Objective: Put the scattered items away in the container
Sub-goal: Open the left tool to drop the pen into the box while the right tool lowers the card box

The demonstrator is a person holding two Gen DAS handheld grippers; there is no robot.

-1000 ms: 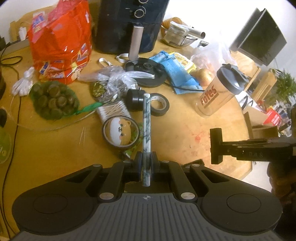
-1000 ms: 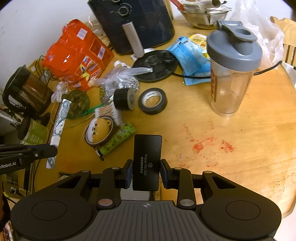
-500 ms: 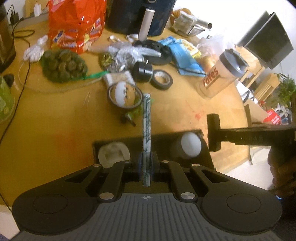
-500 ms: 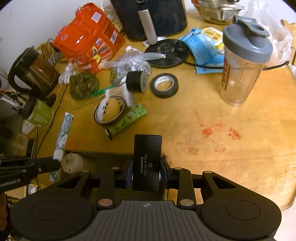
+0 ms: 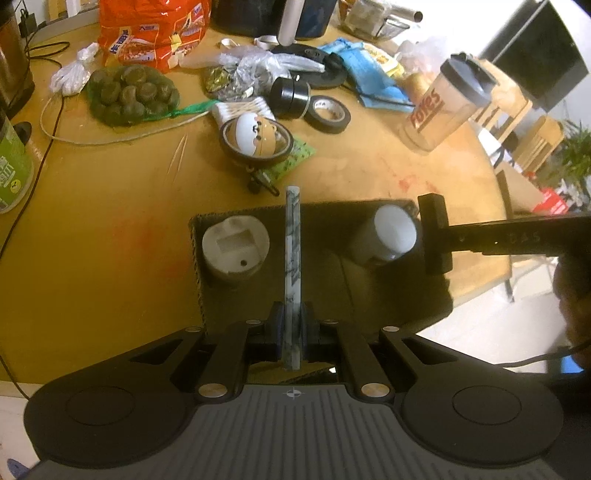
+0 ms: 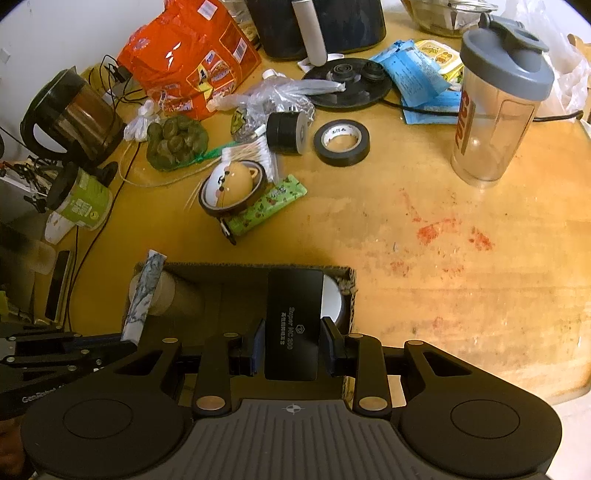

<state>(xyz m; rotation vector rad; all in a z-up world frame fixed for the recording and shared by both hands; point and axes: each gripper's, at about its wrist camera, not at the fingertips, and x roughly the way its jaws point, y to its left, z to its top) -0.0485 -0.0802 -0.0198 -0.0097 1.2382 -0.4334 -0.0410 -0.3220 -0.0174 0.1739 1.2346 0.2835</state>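
My left gripper [image 5: 291, 325] is shut on a slim marbled white-and-grey bar [image 5: 292, 258], held over an open dark cardboard box [image 5: 195, 236] at the table's near edge. The bar also shows in the right wrist view [image 6: 144, 295]. My right gripper [image 6: 291, 347] is shut on a flat black device [image 6: 293, 321] labelled "Super NC 200", over the same box [image 6: 352, 280]. Inside the box lie a beige round piece [image 5: 234, 249] and a white cylinder [image 5: 391, 234]. Scattered on the table are a black tape roll [image 6: 341, 142], a black cylinder [image 6: 288, 133], a bear-faced tape roll [image 6: 232, 184] and a green packet [image 6: 267, 205].
A shaker bottle [image 6: 495, 110] stands at the right. An orange snack bag [image 6: 188, 55], a dark appliance [image 6: 325, 22], a glass kettle [image 6: 74, 114], a green cup [image 6: 79, 201], a net bag of dark round things [image 6: 175, 142], cables and blue packets [image 6: 417, 74] crowd the far and left table.
Both grippers have drawn back toward the table's near edge with their items. The box has come into view and now lies under both of them.
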